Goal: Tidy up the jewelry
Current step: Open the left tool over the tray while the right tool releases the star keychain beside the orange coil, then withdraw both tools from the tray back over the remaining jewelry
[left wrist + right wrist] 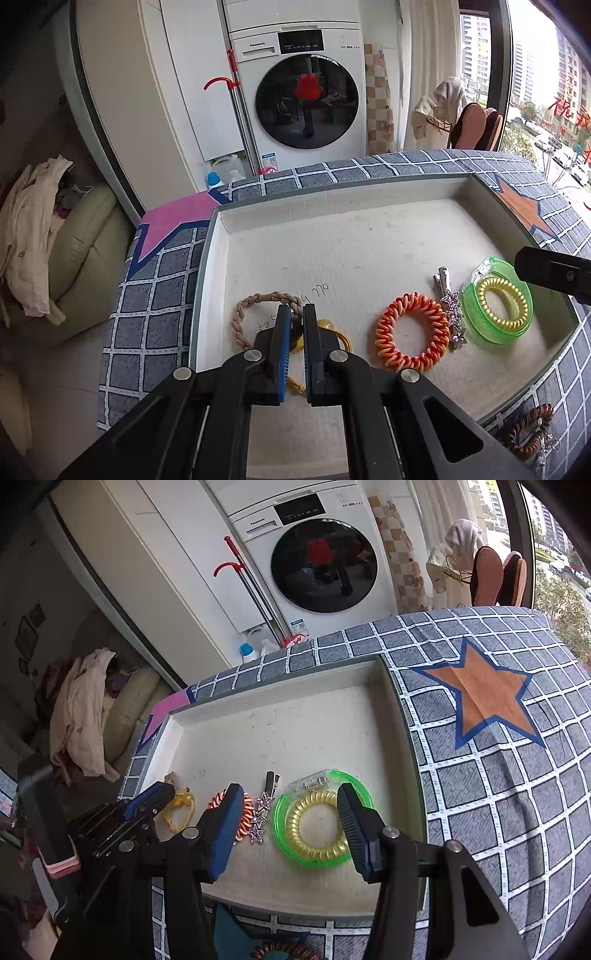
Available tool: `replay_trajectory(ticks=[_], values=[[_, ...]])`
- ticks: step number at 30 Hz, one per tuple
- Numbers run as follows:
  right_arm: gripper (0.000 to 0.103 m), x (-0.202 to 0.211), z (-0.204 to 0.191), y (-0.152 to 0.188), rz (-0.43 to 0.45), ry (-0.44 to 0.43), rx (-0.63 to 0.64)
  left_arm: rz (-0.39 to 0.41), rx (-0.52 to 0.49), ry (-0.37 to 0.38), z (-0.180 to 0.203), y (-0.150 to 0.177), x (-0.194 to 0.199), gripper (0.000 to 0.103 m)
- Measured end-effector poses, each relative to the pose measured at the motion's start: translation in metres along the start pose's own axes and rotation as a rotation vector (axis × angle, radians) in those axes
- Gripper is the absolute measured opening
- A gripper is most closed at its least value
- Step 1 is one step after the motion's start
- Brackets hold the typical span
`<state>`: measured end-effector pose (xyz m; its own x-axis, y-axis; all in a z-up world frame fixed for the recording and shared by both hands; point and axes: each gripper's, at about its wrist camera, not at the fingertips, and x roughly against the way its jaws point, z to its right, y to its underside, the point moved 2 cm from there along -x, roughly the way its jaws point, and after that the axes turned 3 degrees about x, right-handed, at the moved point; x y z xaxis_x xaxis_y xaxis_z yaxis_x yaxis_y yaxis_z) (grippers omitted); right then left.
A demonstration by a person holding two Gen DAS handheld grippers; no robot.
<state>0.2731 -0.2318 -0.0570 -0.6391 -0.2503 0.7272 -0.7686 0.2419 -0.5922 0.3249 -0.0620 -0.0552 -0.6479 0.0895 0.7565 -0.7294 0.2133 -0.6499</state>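
L gripper [297, 308] is sitting low in the white tray [332, 236], jaws nearly together, w/ only a thin gap. A yellow hair tie [341, 338] is lying under and between the tips. Can't tell if the pads are pinching it. The beige braided tie [255, 308] is just beside the L tip.

R gripper [291, 805] is hanging over the tray w/ jaws wide apart, not holding anything. The green bangle [319, 818] and the gold coil tie [317, 834] inside it are lying between the fingers, not touched.

Things in the tray: 1 green bangle, 1 gold coil tie, 1 star clip [452, 314], 1 orange coil tie [412, 332], 1 beige braided tie, 1 yellow tie. That's 6. 1 brown coil tie [528, 430] is lying outside the tray, on the checked cloth [498, 794] near the tray's near corner.

All the things are sitting along the near side of the tray. The far half is bare, w/ lots of room. The bangle is near the R wall.
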Motion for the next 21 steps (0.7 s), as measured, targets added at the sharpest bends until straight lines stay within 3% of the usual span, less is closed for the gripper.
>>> replay_trajectory(ticks=[6, 16, 19, 20, 21], values=[[0.064, 0.020, -0.001, 0.011, 0.022, -0.008, -0.006, 0.006, 0.010, 0.024, -0.003, -0.001, 0.012, 0.026], [0.067, 0.046, -0.007, 0.029, 0.029, 0.002, 0.017, -0.009, 0.034, 0.052, -0.005, -0.003, 0.024, 0.026], [0.074, 0.053, -0.006, 0.034, 0.031, 0.010, 0.023, 0.002, 0.030, 0.063, -0.005, -0.002, 0.033, 0.026], [0.074, 0.055, -0.006, 0.037, 0.030, 0.011, 0.024, 0.002, 0.030, 0.066, -0.005, -0.002, 0.036, 0.037], [0.074, 0.057, -0.006, 0.040, 0.030, 0.013, 0.024, 0.002, 0.032, 0.067, -0.006, -0.001, 0.038, 0.060]])
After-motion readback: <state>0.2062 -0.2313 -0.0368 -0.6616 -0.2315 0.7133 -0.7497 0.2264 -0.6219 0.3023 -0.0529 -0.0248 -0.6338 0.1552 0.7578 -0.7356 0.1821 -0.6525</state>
